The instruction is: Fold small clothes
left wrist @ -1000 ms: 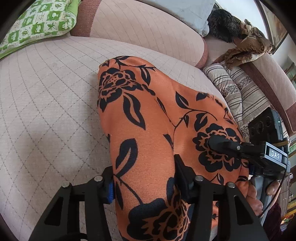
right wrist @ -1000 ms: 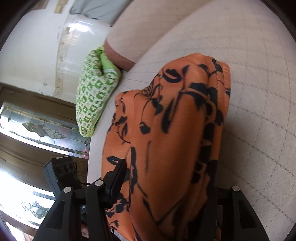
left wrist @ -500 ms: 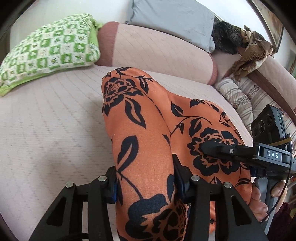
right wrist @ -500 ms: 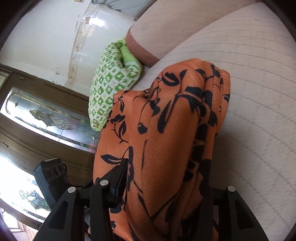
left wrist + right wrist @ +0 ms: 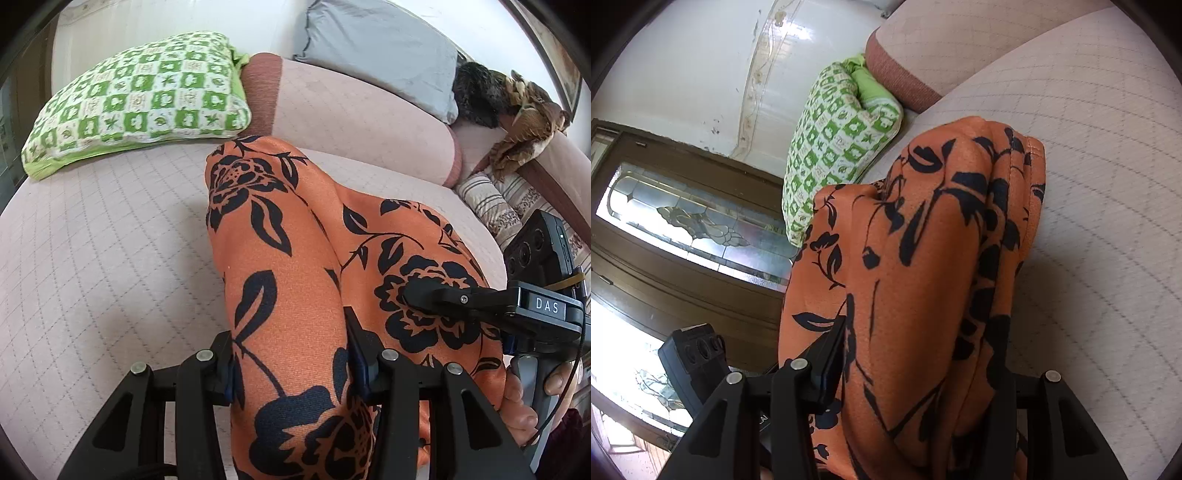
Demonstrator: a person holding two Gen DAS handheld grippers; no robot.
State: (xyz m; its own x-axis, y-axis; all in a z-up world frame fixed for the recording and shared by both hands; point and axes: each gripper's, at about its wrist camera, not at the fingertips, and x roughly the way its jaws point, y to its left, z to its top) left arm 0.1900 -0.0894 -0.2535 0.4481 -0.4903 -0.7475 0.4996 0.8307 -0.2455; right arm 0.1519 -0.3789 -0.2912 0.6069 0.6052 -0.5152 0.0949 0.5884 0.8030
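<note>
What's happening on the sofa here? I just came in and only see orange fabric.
A person is folding an orange floral garment on the quilted sofa seat, with a handheld gripper in each hand. The left gripper is clamped on a bunched fold of the cloth near its close end, and the right gripper grips a thick gathered section beside it. The far end of the garment drapes toward the green patterned pillow. The fold is not yet laid flat.

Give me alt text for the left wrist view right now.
The left gripper is clamped on a bunched orange cloth with black flowers, which stretches ahead over a pale quilted sofa seat. The right gripper pinches the same cloth from the right. A green checked pillow lies beyond.
</note>
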